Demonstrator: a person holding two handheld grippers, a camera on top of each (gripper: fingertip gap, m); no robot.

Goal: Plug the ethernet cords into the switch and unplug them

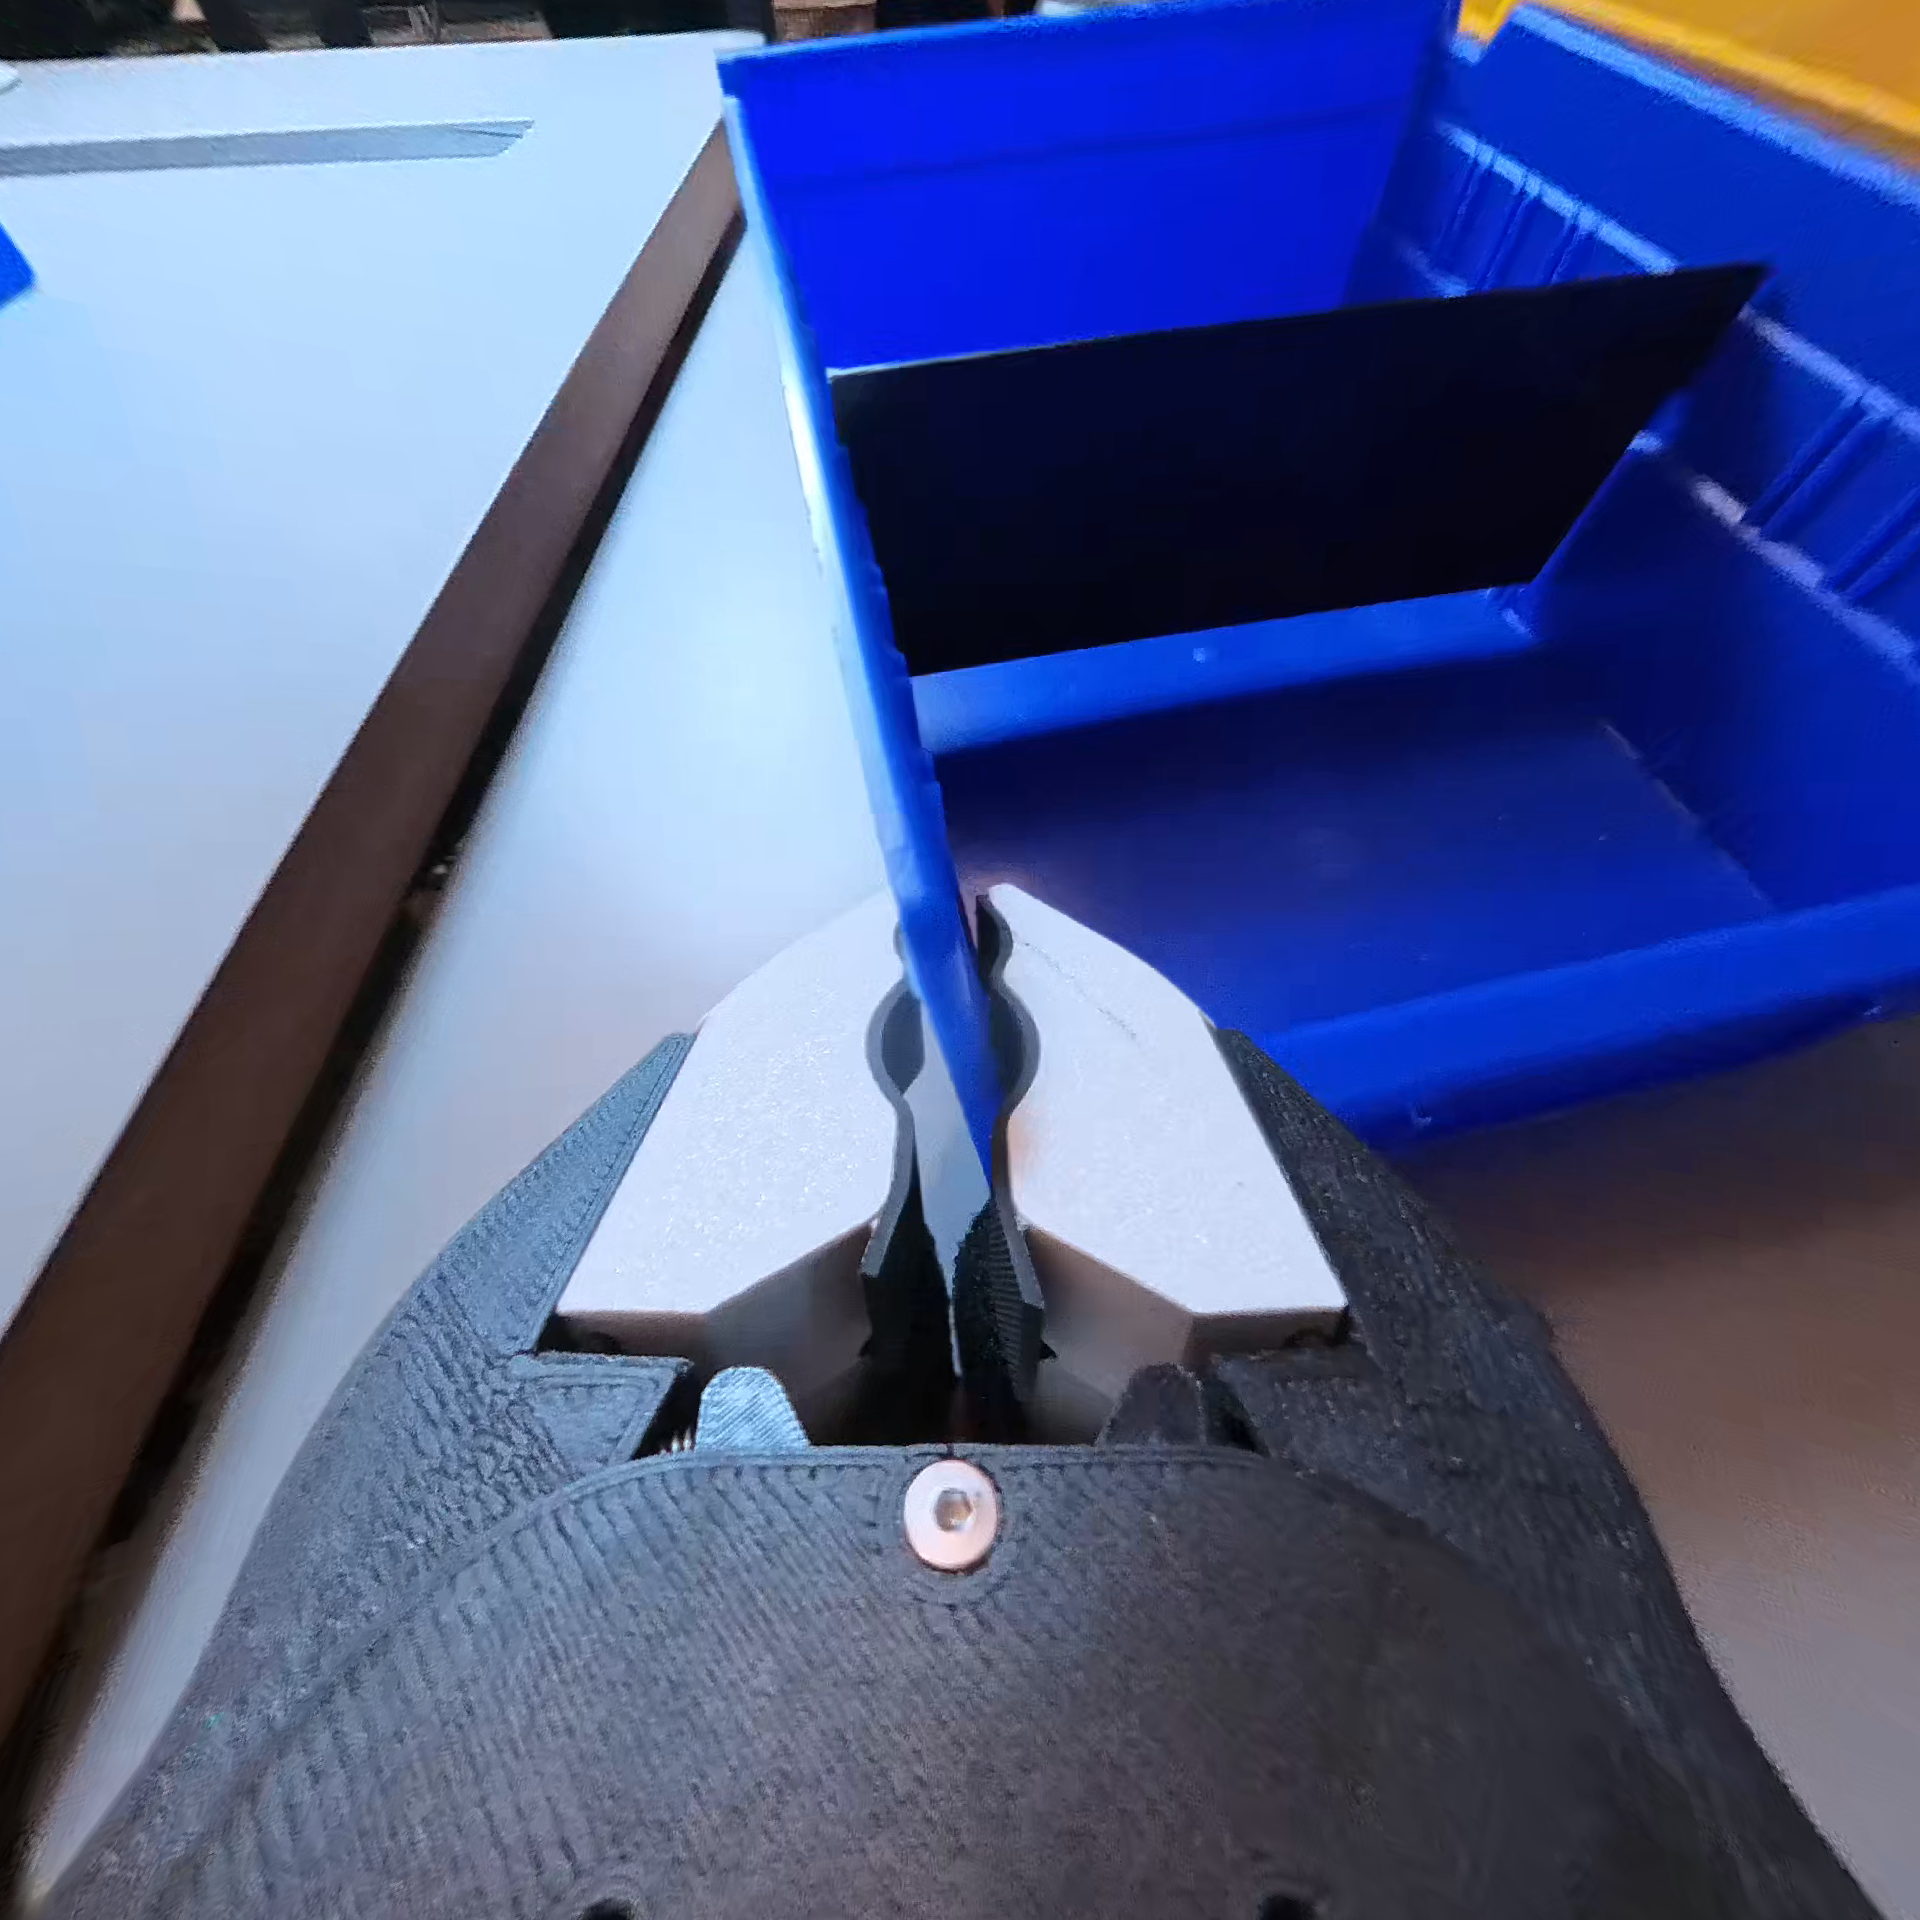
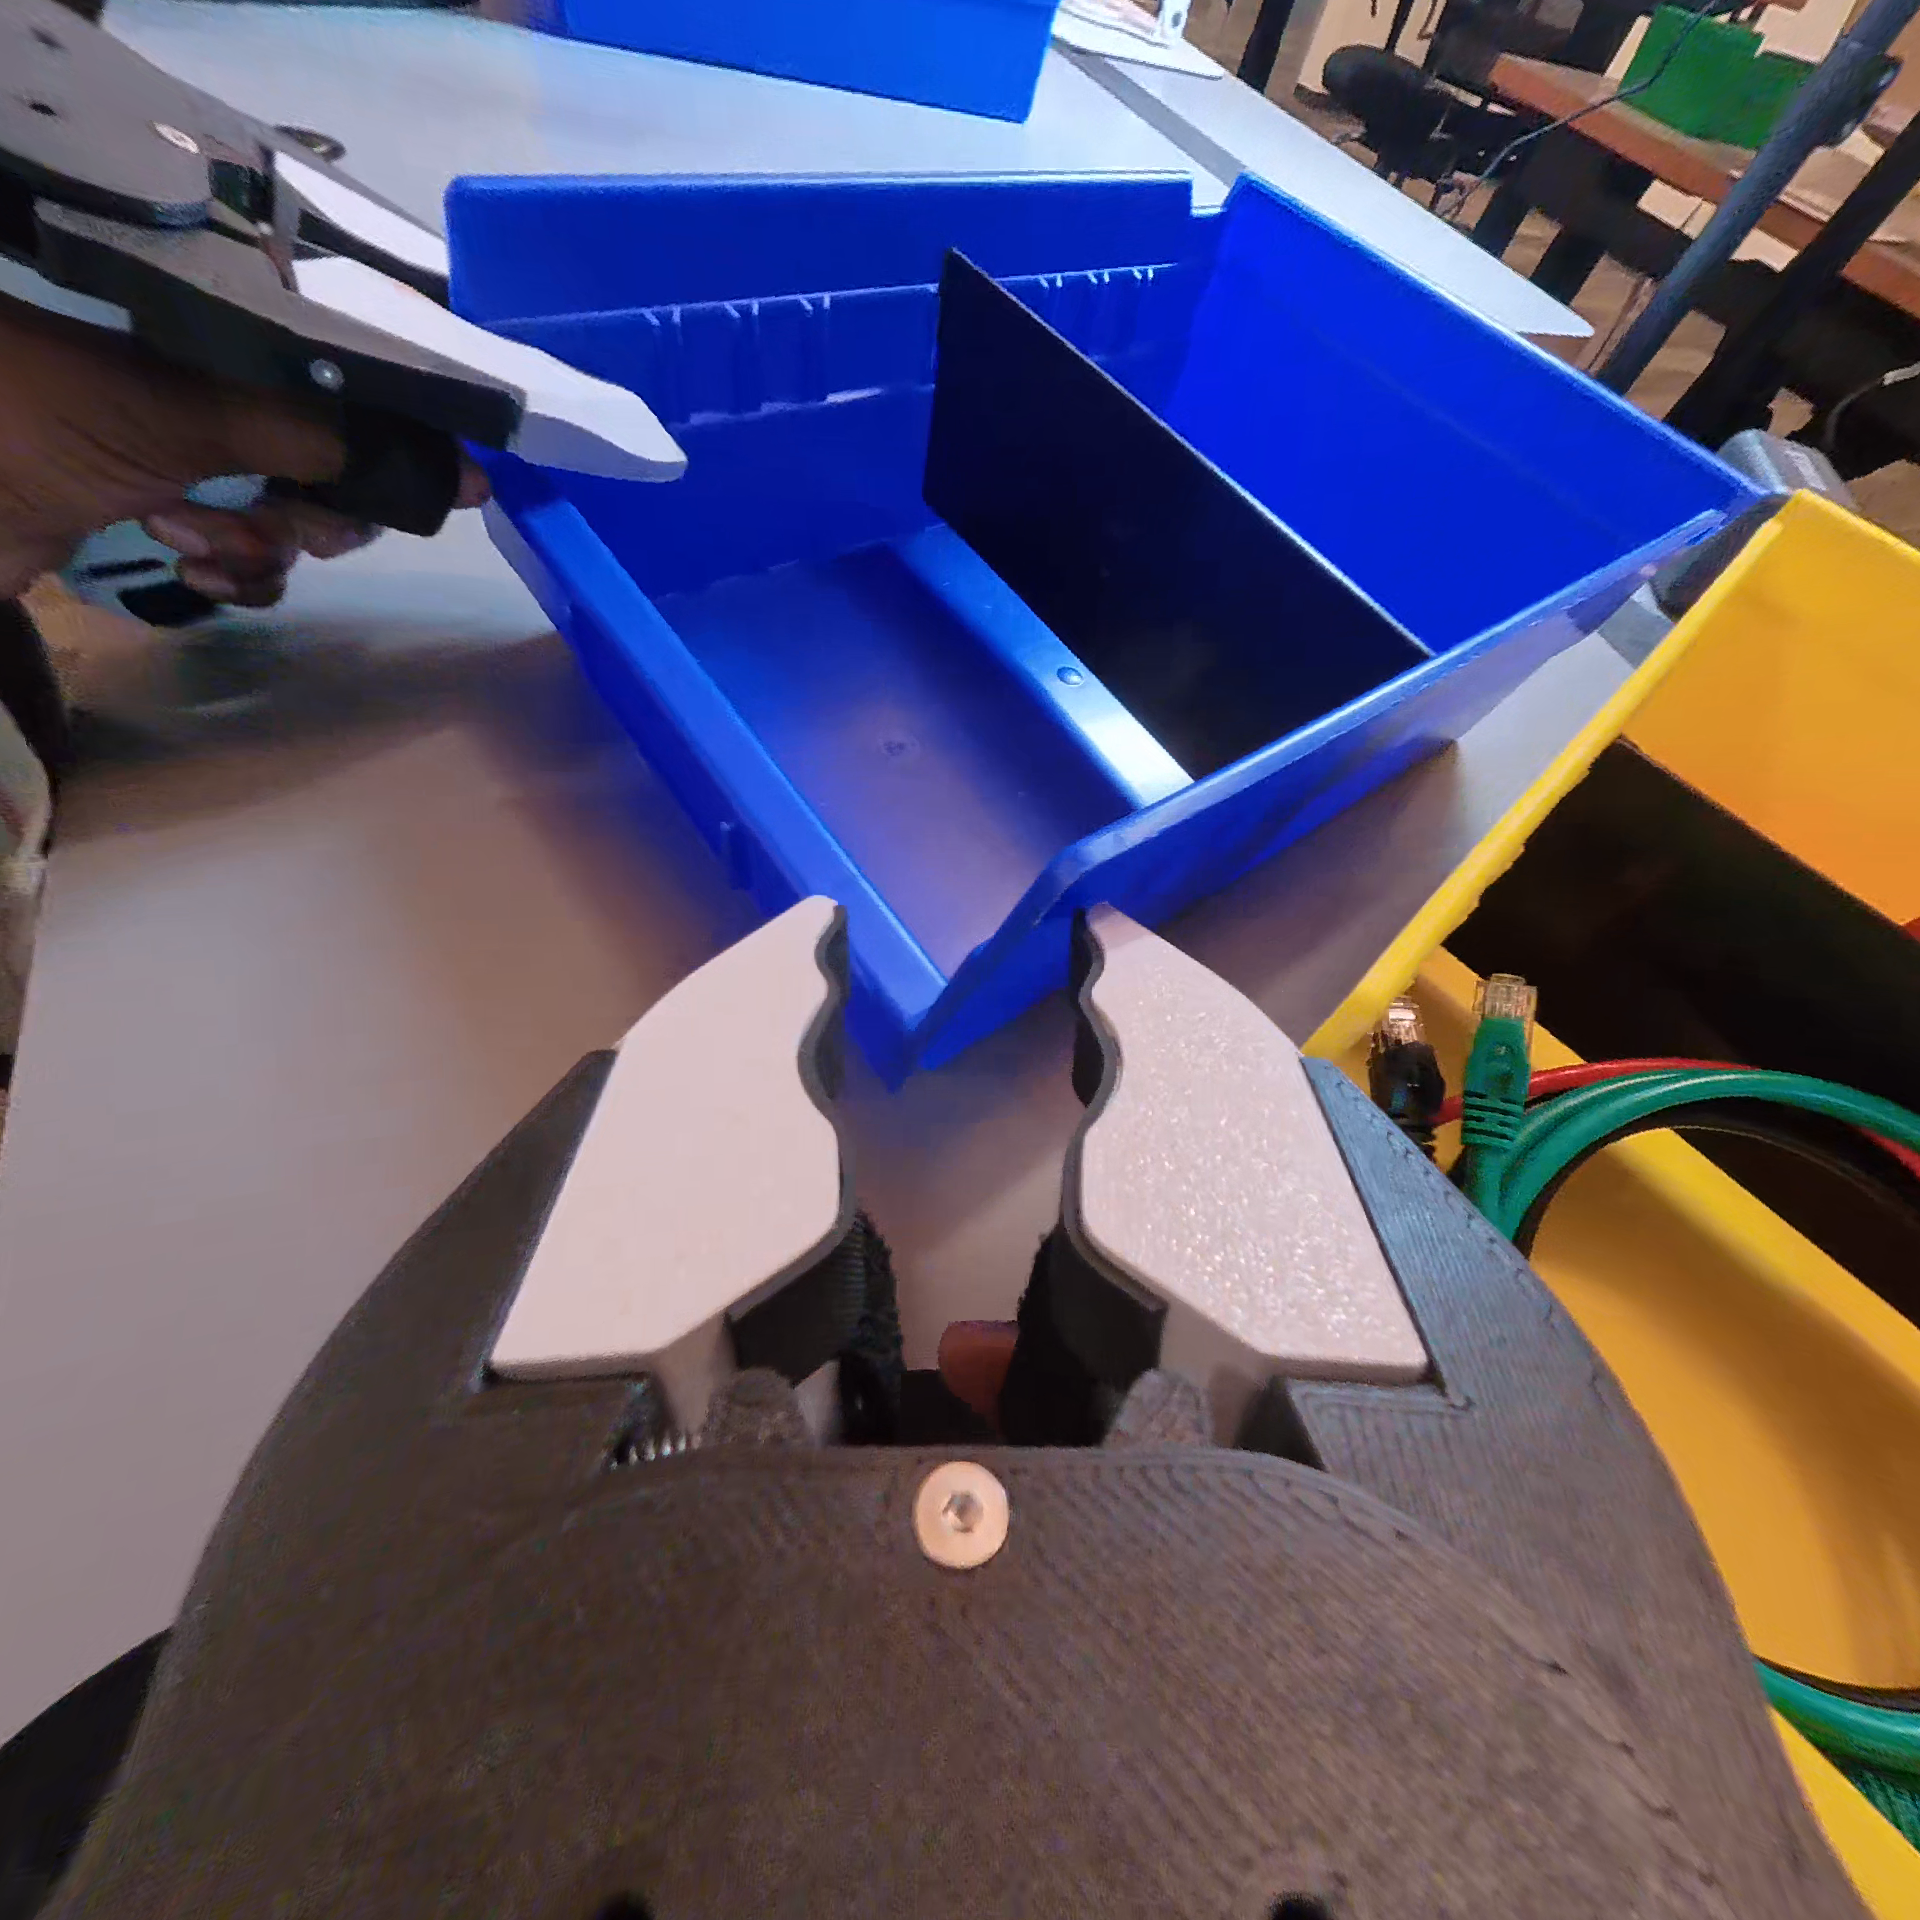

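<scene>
Rough black printed plastic fills the bottom of both wrist views, carrying smooth grey fingers with wavy inner edges. On the left gripper [image 1: 951, 1049] those fingers are closed on the thin side wall of a blue bin [image 1: 1299, 831], which runs between them; in the right wrist view the same gripper [image 2: 582, 436] sits at the bin's [image 2: 935, 748] far left corner, its lower finger hidden behind the wall and a hand [image 2: 114, 468] partly cut off by the frame edge. Fingers of the right gripper [image 2: 956, 997] stand apart with nothing between them, just before the bin's near corner. A flat black divider [image 2: 1122, 499] splits the glossy bin into two compartments. Ethernet cords, green [image 2: 1496, 1091], black [image 2: 1403, 1070] and red [image 2: 1662, 1070], lie in a yellow bin [image 2: 1507, 831] just right of the blue one, their coils cut off at the frame edge. Bare grey table [image 2: 312, 883] lies open to the left. No switch can be made out in either view.
</scene>
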